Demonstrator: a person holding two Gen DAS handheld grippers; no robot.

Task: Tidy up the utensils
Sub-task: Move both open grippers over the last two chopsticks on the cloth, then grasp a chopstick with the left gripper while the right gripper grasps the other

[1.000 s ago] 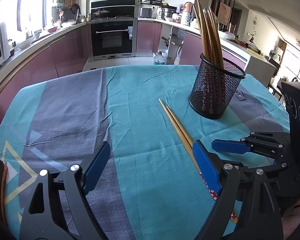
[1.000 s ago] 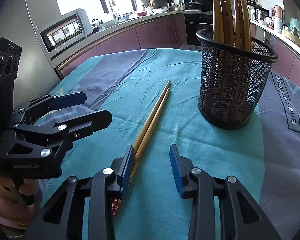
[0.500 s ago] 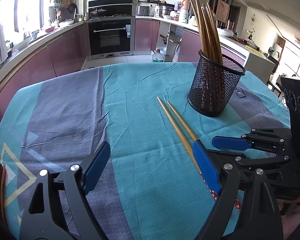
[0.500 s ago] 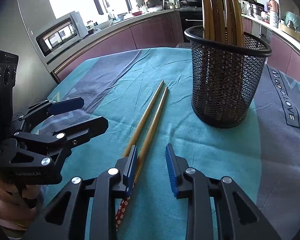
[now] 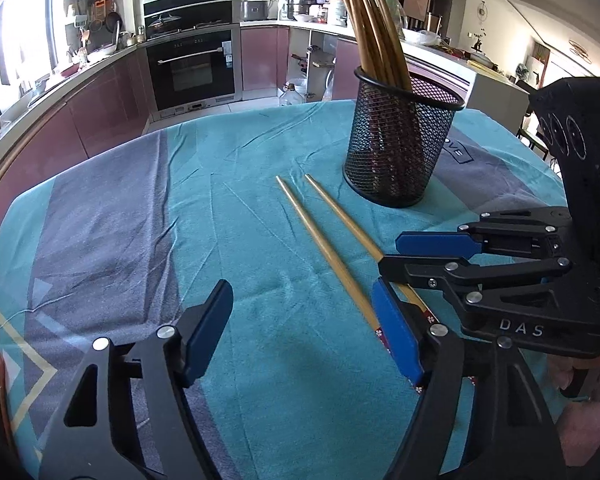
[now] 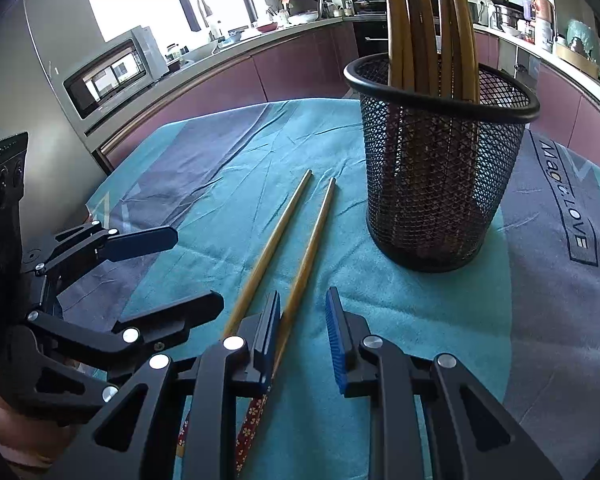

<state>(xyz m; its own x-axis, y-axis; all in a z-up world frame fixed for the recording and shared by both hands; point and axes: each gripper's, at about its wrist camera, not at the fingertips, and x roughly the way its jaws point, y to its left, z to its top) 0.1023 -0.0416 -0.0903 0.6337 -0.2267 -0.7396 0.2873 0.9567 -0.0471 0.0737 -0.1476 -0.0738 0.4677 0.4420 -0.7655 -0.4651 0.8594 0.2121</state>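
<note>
Right now, your right hand-held gripper is closing around the nearer chopstick, which lies between its blue pads, not yet pinched. Your left hand-held gripper is also narrowing, with only tablecloth between its pads; the other chopstick passes just inside its right pad. Both chopsticks lie on the teal-covered surface, near the black mesh holder full of upright chopsticks.
</note>
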